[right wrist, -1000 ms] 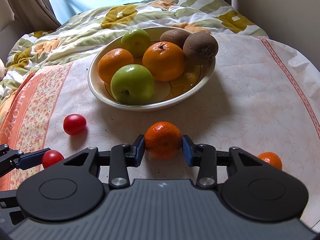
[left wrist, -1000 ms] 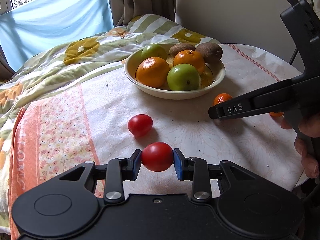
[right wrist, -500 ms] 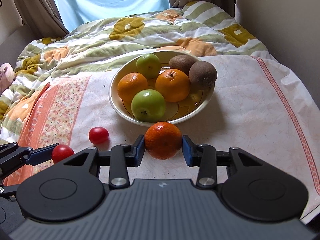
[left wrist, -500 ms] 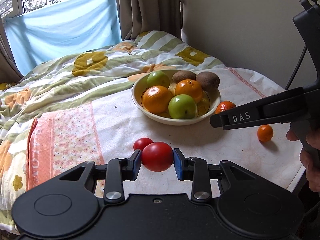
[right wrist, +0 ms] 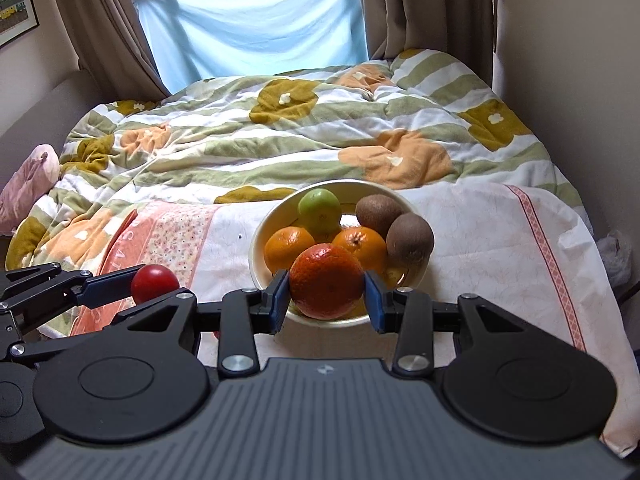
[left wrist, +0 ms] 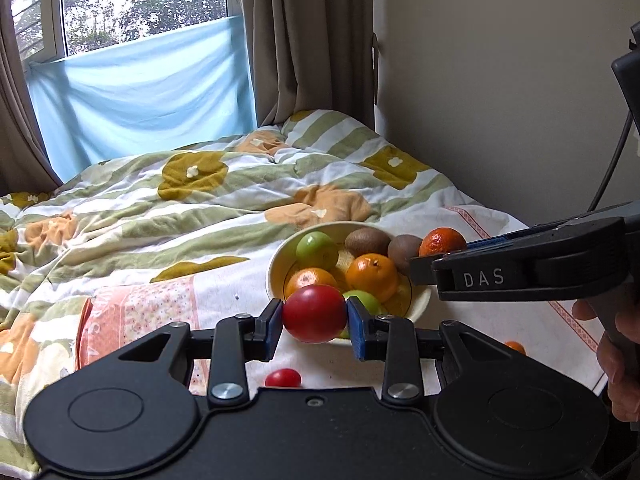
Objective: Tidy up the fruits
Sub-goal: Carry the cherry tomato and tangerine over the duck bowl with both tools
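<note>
My left gripper [left wrist: 315, 322] is clamped on a red tomato [left wrist: 315, 313], blue pads pressing its two sides; the tomato sits low in the centre of the left wrist view, its slightly longer axis running across the frame between the pads. My right gripper [right wrist: 326, 295] is closed on a mandarin [right wrist: 326, 286], nearly round, so I cannot tell which way it points. Both fruits hang in front of the cream bowl [right wrist: 256, 240], which holds green apples, oranges and kiwis on the tablecloth [right wrist: 480, 240]. A second tomato [left wrist: 283, 378] lies on the cloth at bottom centre, and a small mandarin [left wrist: 515, 347] shows at lower right.
</note>
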`<state>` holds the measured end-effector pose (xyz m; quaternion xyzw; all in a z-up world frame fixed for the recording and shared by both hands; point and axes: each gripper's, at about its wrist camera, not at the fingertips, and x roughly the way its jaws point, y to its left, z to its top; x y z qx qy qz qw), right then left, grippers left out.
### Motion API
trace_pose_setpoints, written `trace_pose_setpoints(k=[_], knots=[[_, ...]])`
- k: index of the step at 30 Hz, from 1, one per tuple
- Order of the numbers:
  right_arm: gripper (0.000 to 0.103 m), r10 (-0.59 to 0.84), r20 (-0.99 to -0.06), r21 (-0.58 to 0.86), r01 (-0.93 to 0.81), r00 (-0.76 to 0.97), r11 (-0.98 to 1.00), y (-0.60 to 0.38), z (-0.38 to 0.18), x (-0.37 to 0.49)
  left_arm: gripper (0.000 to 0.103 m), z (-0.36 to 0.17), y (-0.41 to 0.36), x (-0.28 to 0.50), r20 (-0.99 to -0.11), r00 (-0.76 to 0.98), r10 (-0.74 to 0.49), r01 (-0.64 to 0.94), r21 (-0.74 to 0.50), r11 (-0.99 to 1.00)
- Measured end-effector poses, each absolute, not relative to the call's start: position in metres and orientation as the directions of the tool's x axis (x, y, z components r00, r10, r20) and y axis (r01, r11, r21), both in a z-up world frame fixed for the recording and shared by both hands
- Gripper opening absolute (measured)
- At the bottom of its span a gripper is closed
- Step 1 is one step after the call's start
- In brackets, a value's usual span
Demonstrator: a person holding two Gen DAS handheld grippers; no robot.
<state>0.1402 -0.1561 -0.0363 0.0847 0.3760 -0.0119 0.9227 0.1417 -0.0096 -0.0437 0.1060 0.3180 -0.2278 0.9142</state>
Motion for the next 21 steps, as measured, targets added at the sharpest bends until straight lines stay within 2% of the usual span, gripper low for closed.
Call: trace_pose_setpoints(k=[11,21], knots=[[0.054,0.150,-0.691,0.138,-0.075,0.708,0.988,-0.206,-0.029,0.210,0.038,-0.039,-0.064,0.196,-0.626,0.738,-0.250,0.370,0.067,0.926],[0.054,0.220,-0.724,0.136,-0.177,0.654,0.975,-0.239,-0.055,0.278,0.038,-0.072,-0.103,0.244,-0.681,0.712,-0.171,0.314,0.091,0.945]])
